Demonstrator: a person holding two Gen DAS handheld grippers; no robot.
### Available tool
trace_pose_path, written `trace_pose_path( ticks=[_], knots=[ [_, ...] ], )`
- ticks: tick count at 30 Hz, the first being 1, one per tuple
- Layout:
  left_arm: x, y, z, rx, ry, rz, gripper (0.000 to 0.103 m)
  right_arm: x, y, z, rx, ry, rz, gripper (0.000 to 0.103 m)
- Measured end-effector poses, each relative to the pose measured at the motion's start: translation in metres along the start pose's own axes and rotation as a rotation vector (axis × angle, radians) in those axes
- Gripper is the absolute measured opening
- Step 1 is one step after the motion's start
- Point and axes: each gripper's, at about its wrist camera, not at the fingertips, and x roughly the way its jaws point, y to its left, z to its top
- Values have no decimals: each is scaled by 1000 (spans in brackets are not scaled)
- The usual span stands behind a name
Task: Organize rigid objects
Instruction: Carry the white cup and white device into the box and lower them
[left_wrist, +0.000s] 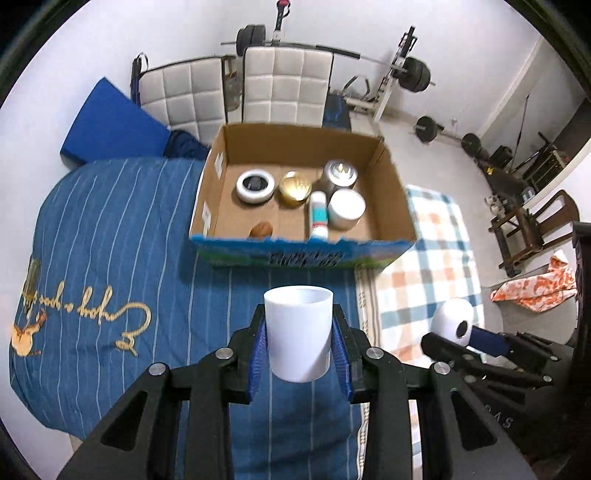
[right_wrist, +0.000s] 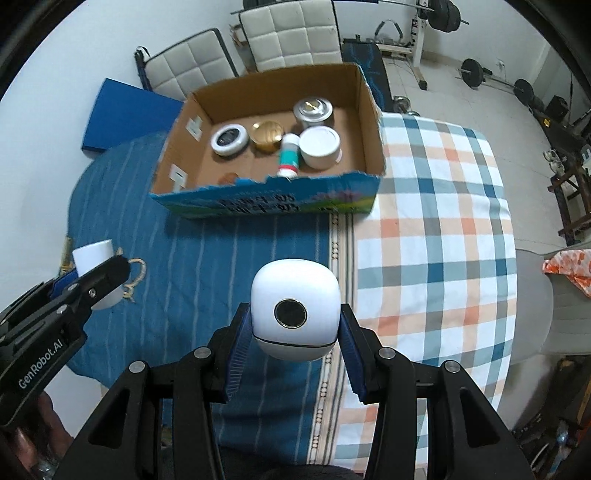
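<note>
My left gripper (left_wrist: 299, 343) is shut on a white plastic cup (left_wrist: 297, 332), held upright above the blue striped cloth. My right gripper (right_wrist: 295, 332) is shut on a white rounded gadget with a dark round lens (right_wrist: 294, 314), also held above the cloth. Ahead stands an open cardboard box (left_wrist: 391, 177), also in the right wrist view (right_wrist: 365, 110). Inside it are a white-rimmed round tin (left_wrist: 255, 185), a gold lid jar (left_wrist: 294, 187), a silver tin (left_wrist: 339, 172), a white jar (left_wrist: 346, 208), a lying white and teal bottle (left_wrist: 318, 216) and a small brown item (left_wrist: 261, 229).
A blue striped cloth (left_wrist: 110, 229) and a checked cloth (right_wrist: 436, 221) cover the table. A blue pad (left_wrist: 110, 122), two white padded chairs (left_wrist: 284, 85) and gym weights (left_wrist: 413, 74) stand behind. A wooden chair (left_wrist: 532, 225) and an orange cloth (left_wrist: 535, 288) are at the right.
</note>
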Motion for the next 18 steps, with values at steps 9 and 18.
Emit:
trace_pose_path(
  ticks=[9,18],
  knots=[
    [13,0,56,-15,-40,-14,29,-23,11,54,-40,-89,2,48],
    [101,18,125,-62,81,15,29,42,-4,144,7,-11,-8,48]
  ],
)
